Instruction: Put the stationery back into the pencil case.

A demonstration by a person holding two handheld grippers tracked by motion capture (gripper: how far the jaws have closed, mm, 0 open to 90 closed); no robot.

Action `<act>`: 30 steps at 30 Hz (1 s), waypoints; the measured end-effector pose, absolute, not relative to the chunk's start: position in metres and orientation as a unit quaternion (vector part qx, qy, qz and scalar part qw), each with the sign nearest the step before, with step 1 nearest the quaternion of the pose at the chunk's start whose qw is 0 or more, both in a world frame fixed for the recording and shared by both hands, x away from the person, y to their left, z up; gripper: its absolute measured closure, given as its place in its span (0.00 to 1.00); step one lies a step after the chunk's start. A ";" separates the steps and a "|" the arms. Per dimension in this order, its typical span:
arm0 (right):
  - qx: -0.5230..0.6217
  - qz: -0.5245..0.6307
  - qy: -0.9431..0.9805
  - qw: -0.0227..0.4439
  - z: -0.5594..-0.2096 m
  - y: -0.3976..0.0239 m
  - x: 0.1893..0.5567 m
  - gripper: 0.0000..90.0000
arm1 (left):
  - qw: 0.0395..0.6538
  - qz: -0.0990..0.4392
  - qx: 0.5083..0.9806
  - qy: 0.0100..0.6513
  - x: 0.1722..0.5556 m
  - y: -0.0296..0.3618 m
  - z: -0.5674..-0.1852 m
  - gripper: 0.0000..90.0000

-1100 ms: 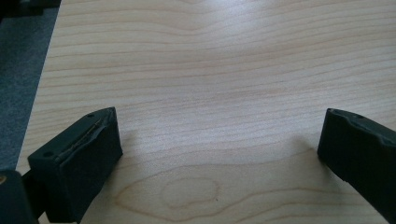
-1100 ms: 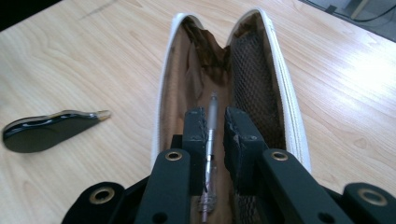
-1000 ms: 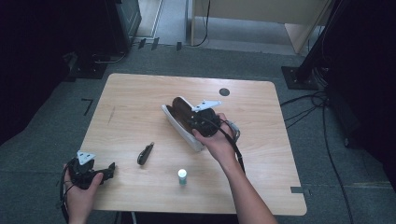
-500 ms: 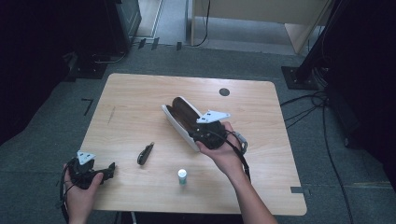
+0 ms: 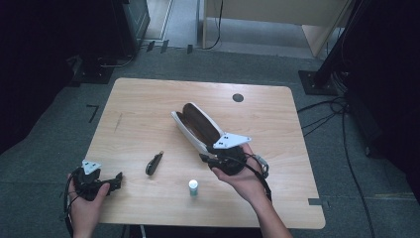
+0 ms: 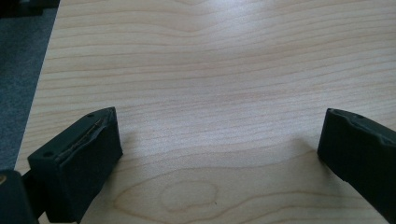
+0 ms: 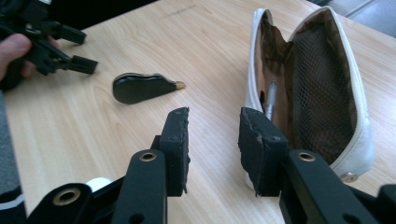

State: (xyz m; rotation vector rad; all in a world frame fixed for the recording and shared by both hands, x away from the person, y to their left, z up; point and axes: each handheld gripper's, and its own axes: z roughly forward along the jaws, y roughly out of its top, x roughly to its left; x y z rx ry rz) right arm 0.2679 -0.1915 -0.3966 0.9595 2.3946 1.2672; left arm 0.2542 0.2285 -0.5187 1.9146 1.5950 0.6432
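Note:
An open white pencil case [image 5: 197, 125] with a brown lining lies slantwise at mid-table. In the right gripper view the case [image 7: 327, 79] holds a metal pen [image 7: 270, 101] against its mesh pocket. My right gripper [image 5: 206, 158] sits just off the case's near end; its jaws [image 7: 212, 125] have just been opening, and nothing is between them. A flat black tool with a brass tip [image 5: 154, 162] [image 7: 140, 87] lies left of it. My left gripper [image 5: 117, 179] rests at the table's near left corner, wide open [image 6: 219, 140] over bare wood.
A small white bottle with a green cap [image 5: 193, 187] stands near the front edge, between the two hands. The wooden table [image 5: 148, 99] has a round black grommet [image 5: 237, 97] at the back. Dark stands and cables surround the table on the floor.
My right gripper has drawn back from over the pencil case toward the table's near edge, and its jaws have parted. The left gripper has stayed where it was.

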 end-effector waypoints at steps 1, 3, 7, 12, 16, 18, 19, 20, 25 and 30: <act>0.328 0.439 0.826 0.133 -0.397 -0.193 0.266 0.69 | 0.280 0.240 0.714 0.595 0.254 0.228 -0.519 0.00; 0.327 0.448 0.822 0.128 -0.397 -0.194 0.262 0.67 | 0.281 0.240 0.714 0.595 0.254 0.228 -0.519 0.00; 0.319 0.454 0.822 0.123 -0.398 -0.195 0.255 0.65 | 0.281 0.240 0.714 0.595 0.254 0.228 -0.519 0.00; 0.309 0.451 0.829 0.119 -0.404 -0.192 0.246 0.64 | 0.280 0.241 0.713 0.595 0.254 0.228 -0.519 0.00; 0.306 0.450 0.832 0.112 -0.410 -0.189 0.240 0.62 | 0.281 0.241 0.713 0.595 0.254 0.228 -0.519 0.00; 0.305 0.446 0.834 0.113 -0.412 -0.187 0.237 0.61 | 0.281 0.241 0.713 0.595 0.254 0.228 -0.519 0.00; 0.303 0.447 0.834 0.113 -0.412 -0.186 0.236 0.61 | 0.282 0.241 0.713 0.595 0.254 0.228 -0.519 0.00; 0.301 0.449 0.834 0.112 -0.412 -0.186 0.234 0.60 | 0.281 0.241 0.713 0.595 0.254 0.228 -0.519 0.00; 0.299 0.451 0.834 0.107 -0.414 -0.182 0.226 0.59 | 0.281 0.240 0.714 0.595 0.254 0.228 -0.519 0.00; 0.295 0.452 0.836 0.096 -0.418 -0.179 0.220 0.56 | 0.281 0.240 0.714 0.594 0.254 0.228 -0.519 0.00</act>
